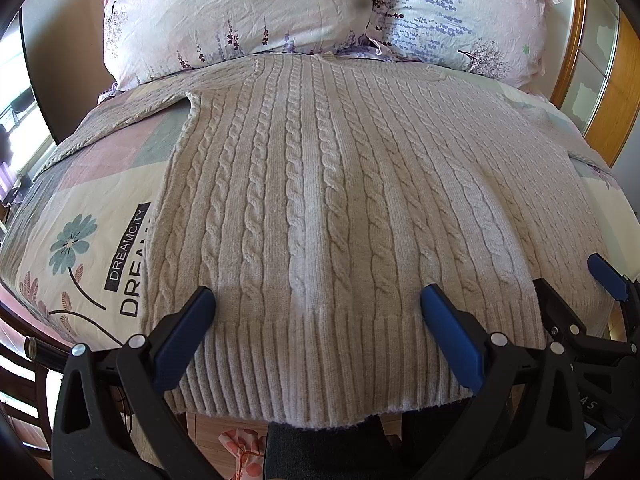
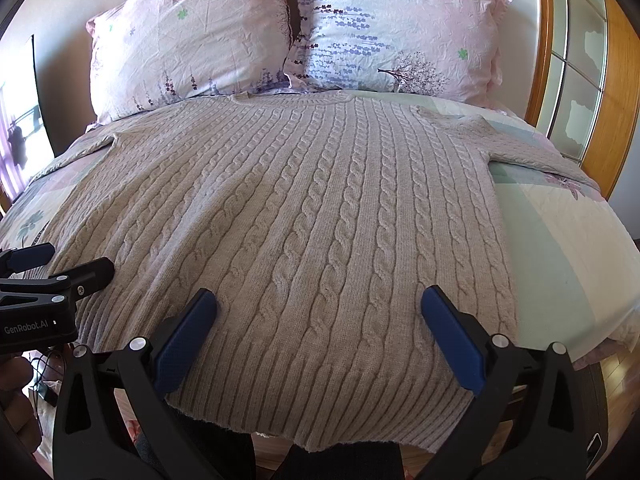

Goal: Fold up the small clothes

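A beige cable-knit sweater (image 1: 320,184) lies flat on the bed, hem toward me and hanging a little over the near edge, collar by the pillows; it also shows in the right wrist view (image 2: 304,208). Its sleeves spread out left (image 1: 132,116) and right (image 2: 536,152). My left gripper (image 1: 318,296) is open over the hem's left half. My right gripper (image 2: 319,298) is open over the hem's right half. Each gripper shows in the other's view, the right gripper (image 1: 576,280) and the left gripper (image 2: 68,260), both open and empty.
A patterned bedsheet (image 1: 80,240) covers the bed. Two floral pillows (image 2: 192,40) (image 2: 400,28) lean at the headboard. A wooden-framed glass panel (image 2: 576,80) stands on the right. A dark panel (image 1: 52,72) stands at the left wall.
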The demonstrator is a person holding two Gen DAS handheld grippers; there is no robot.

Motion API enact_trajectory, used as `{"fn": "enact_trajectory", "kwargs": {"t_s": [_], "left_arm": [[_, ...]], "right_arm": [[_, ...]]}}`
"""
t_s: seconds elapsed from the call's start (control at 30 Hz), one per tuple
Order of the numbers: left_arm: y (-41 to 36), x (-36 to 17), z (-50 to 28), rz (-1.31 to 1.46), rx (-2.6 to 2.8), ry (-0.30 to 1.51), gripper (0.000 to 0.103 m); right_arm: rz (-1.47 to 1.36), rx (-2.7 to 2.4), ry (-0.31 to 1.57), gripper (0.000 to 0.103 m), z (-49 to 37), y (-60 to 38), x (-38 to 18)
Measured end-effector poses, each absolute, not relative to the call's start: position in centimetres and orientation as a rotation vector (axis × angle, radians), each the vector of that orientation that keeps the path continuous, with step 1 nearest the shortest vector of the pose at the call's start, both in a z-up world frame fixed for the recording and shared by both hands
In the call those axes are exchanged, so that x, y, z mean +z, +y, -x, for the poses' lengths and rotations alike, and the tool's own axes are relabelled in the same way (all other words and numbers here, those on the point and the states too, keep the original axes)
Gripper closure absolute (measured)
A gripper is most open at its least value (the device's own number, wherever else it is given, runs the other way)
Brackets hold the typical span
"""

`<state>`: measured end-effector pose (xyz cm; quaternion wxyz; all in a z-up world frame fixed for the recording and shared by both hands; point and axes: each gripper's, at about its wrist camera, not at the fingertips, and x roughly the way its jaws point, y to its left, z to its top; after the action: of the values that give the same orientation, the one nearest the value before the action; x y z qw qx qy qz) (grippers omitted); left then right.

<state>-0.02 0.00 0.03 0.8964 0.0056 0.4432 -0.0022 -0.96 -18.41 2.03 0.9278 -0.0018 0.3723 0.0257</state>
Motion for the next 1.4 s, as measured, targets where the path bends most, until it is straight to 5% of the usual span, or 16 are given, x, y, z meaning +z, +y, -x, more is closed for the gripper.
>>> {"fn": "enact_trajectory", "kwargs": {"t_s": [1.4], "left_arm": [[0.06, 0.35, 0.02, -0.013, -0.005, 0.915, 0.002]], "right_arm": [[0.004, 0.053, 0.762, 0.001, 1.00, -18.43, 2.07]]}}
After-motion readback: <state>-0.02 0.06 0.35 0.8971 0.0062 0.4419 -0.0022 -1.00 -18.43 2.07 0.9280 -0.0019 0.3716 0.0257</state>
